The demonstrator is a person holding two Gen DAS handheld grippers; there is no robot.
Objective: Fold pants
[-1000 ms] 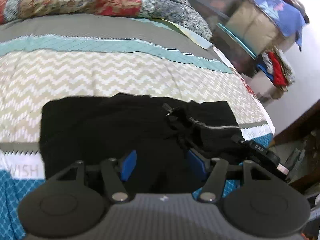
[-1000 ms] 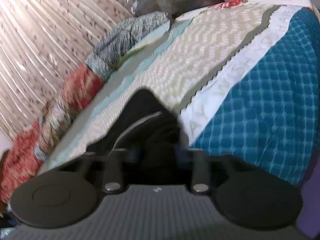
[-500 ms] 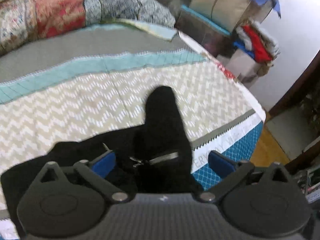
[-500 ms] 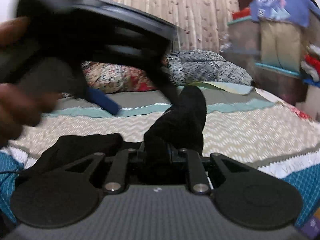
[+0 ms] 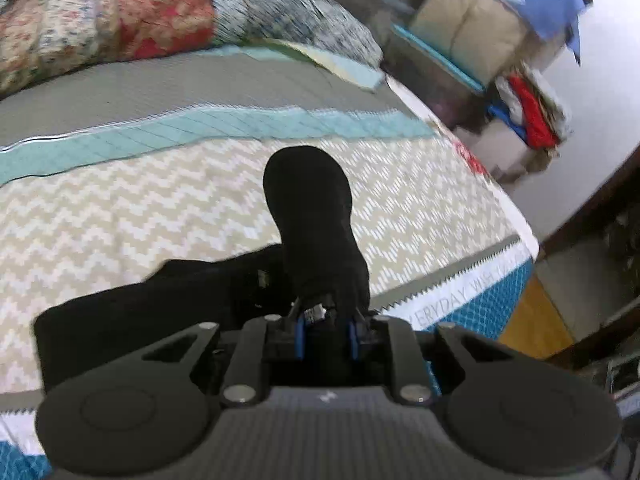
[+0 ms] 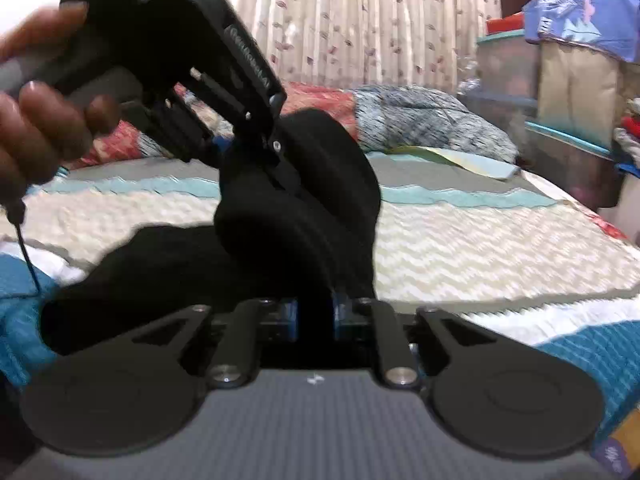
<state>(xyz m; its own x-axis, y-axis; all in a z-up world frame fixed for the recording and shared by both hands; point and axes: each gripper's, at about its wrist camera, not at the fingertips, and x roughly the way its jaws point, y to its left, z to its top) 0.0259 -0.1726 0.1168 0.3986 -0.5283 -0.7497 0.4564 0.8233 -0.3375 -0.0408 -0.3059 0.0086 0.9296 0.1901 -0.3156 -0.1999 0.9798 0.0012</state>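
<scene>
left gripper [image 5: 325, 330]: jaws just closed, clenched on black pants [image 5: 312, 216], low centre of frame | right gripper [image 6: 314, 316]: clamped on same pants [image 6: 296, 216], bottom centre | pants: bunched fold lifted mid-frame, remainder lying lower left on chevron quilt of bed [image 5: 140, 200] | hand [image 6: 36, 120]: upper left, holding left gripper

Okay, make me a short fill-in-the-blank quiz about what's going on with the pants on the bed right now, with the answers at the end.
1. The pants are ____ in colour.
2. The left gripper, whose jaws have just been closing, is now ____ on the pants' fabric.
3. The right gripper also grips the pants, with a fold of them bulging ____ above its jaws.
4. The rest of the pants lies on the bedspread, whose beige and white band has a ____ pattern.

Answers: black; shut; up; zigzag
</scene>
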